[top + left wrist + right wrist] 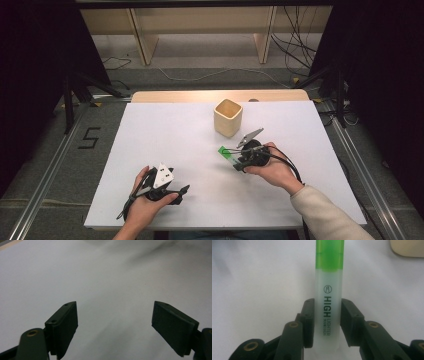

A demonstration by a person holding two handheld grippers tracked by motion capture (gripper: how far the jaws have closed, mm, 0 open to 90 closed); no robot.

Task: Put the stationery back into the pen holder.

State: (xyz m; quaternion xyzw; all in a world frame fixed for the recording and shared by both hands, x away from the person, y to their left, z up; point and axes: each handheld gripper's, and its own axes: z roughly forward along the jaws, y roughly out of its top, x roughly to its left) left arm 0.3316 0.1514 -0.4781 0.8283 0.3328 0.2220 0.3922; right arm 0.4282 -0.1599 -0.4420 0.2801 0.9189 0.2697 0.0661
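A green highlighter [328,290] with a frosted white body and green cap sits between the jaws of my right gripper [327,315], which is shut on it. In the high view the highlighter [226,152] pokes out to the left of the right gripper [239,159], just above the white table top, a little in front of a wooden square cup [228,117]. My left gripper [180,192] rests near the front left of the table, held by a hand. Its jaws stand wide apart in the left gripper view [115,327], with bare white surface between them.
The white board [165,135] covers the table, with a wooden strip along its far edge. A beige corner of the cup [409,248] shows at the top right of the right gripper view. Dark stands and cables lie on the floor beyond.
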